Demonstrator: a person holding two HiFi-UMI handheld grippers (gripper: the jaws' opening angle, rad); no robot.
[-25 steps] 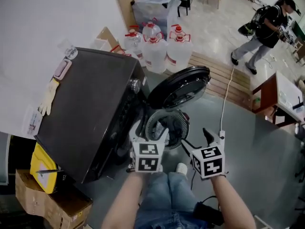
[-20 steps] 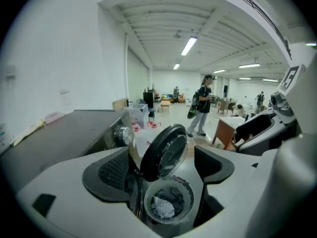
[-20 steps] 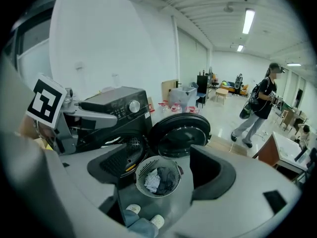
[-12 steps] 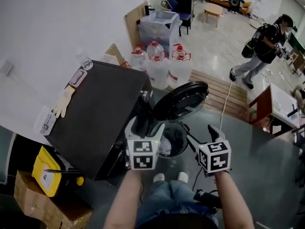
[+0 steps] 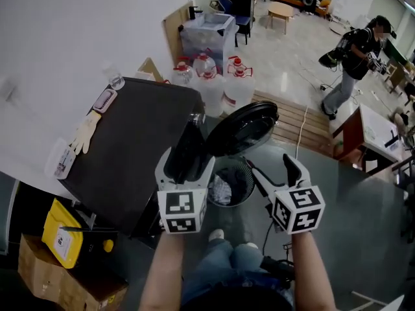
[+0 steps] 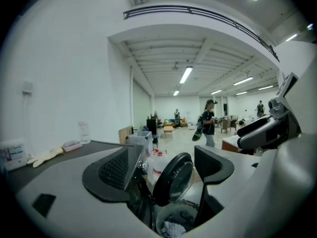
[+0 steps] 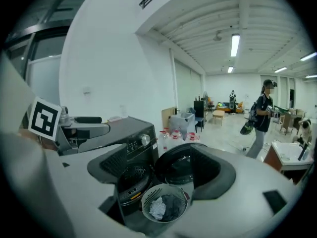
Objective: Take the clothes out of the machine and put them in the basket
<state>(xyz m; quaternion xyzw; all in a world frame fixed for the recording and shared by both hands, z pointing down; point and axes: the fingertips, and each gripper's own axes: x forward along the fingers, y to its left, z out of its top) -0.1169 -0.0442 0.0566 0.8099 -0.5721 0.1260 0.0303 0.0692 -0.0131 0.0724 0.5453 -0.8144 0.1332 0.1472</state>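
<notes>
The black washing machine [image 5: 130, 148] stands at the left with its round door [image 5: 241, 129] swung open. On the floor in front sits a round mesh basket [image 5: 245, 175] holding a white and a dark piece of clothing [image 7: 166, 207]. My left gripper [image 5: 188, 157] hangs open and empty above the machine's front edge. My right gripper [image 5: 275, 172] is open and empty too, just right of the basket. In the right gripper view the basket [image 7: 148, 195], the drum opening [image 7: 131, 175] and the door [image 7: 181, 165] lie far beyond the jaws. I cannot see into the drum.
Several water jugs [image 5: 211, 76] and a clear bin [image 5: 207, 31] stand behind the machine, beside a wooden pallet [image 5: 292, 118]. A glove [image 5: 84, 131] lies on the machine's top. A yellow case [image 5: 61, 235] and cardboard boxes [image 5: 52, 277] sit at lower left. A person [image 5: 353, 50] walks at far right.
Both grippers have risen from beside the basket and drum and tilted more level. Their jaws stay equally wide, with nothing in them. The basket now sits lower between them.
</notes>
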